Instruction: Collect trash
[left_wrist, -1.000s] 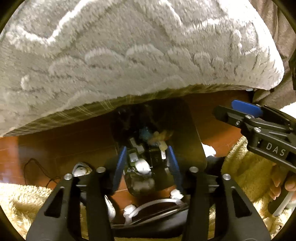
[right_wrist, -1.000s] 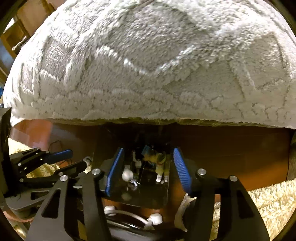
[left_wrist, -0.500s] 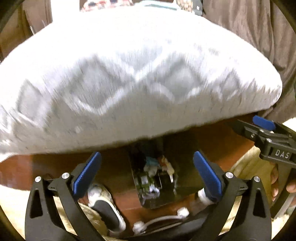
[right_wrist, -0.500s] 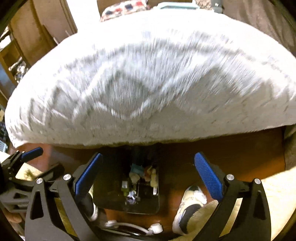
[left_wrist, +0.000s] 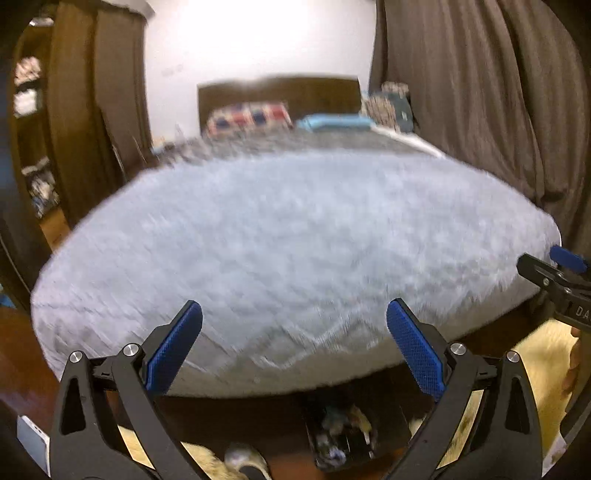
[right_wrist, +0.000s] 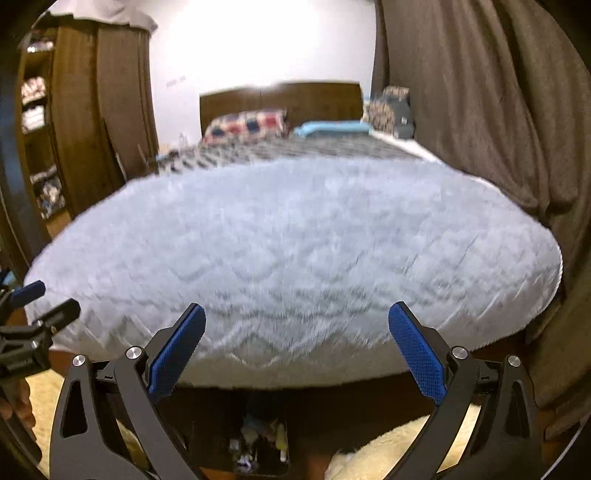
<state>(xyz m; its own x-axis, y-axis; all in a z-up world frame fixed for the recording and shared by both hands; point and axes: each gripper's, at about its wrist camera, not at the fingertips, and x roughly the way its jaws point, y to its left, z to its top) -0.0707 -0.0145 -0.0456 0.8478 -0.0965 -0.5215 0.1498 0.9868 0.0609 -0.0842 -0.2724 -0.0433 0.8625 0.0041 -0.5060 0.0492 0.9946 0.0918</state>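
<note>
Both our grippers have risen, left gripper (left_wrist: 294, 339) and right gripper (right_wrist: 296, 341), each spread wide and empty. One bin (right_wrist: 258, 448) of trash sits below the one bed (right_wrist: 295, 251) (frames blurred).

Both grippers point slightly downward, side by side. The left gripper (left_wrist: 293, 349) gapes wide, nothing between its blue pads; the right gripper (right_wrist: 295, 350), at its three o'clock, gapes equally empty.
</note>
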